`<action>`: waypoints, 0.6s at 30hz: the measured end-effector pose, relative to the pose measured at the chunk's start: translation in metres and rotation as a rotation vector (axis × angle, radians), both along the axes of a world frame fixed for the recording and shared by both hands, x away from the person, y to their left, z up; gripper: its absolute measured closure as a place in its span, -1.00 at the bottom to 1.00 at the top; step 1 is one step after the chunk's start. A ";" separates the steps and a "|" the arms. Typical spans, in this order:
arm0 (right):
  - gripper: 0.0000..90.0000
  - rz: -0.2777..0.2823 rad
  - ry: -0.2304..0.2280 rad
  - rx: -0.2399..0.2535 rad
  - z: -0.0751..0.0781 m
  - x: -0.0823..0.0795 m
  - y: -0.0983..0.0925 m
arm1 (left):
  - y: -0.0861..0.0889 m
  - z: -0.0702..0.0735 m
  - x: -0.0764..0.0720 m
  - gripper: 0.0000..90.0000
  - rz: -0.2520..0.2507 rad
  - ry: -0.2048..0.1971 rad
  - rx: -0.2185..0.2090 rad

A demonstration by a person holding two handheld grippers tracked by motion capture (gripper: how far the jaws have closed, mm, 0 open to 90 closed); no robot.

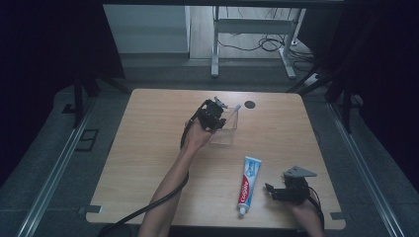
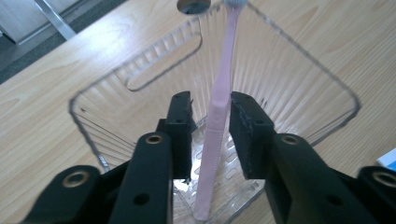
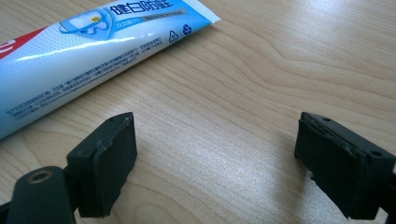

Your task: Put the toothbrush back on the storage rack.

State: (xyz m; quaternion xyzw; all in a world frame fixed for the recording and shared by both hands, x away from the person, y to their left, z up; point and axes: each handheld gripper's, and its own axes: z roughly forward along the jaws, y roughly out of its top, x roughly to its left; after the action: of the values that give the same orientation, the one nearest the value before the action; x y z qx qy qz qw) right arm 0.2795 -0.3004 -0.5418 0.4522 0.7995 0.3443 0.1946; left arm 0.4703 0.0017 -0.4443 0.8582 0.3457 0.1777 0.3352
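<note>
Now: placing toothbrush (image 2: 219, 121) in clear ribbed box (image 2: 322, 74) at table's 12 o'clock | left gripper (image 2: 210, 126) jaws parted, handle loose between them | lift straight out, avoid snagging | right gripper (image 3: 215, 158) spread wide, toothpaste (image 3: 93, 51) at 10 o'clock.

probably a lab: bare wooden table (image 1: 148, 148), loose floor cables (image 1: 267, 44).

L hand-held gripper (image 2: 210, 130) jaws slightly apart; R hand-held gripper (image 3: 215, 163) wide (hovering low).
</note>
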 end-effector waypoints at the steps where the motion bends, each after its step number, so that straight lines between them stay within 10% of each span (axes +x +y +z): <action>1: -0.72 0.000 0.000 0.000 0.000 0.000 0.000 | 0.001 0.002 0.000 0.49 -0.002 0.001 -0.013; 18: -0.72 0.000 0.001 0.000 0.000 0.000 0.000 | 0.017 0.026 -0.007 -0.05 -0.021 0.067 -0.157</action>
State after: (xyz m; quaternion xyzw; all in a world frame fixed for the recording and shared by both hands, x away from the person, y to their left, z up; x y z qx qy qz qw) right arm 0.2794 -0.3003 -0.5418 0.4525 0.7994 0.3442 0.1942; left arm 0.4629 0.0185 -0.4184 0.8383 0.3606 0.1177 0.3916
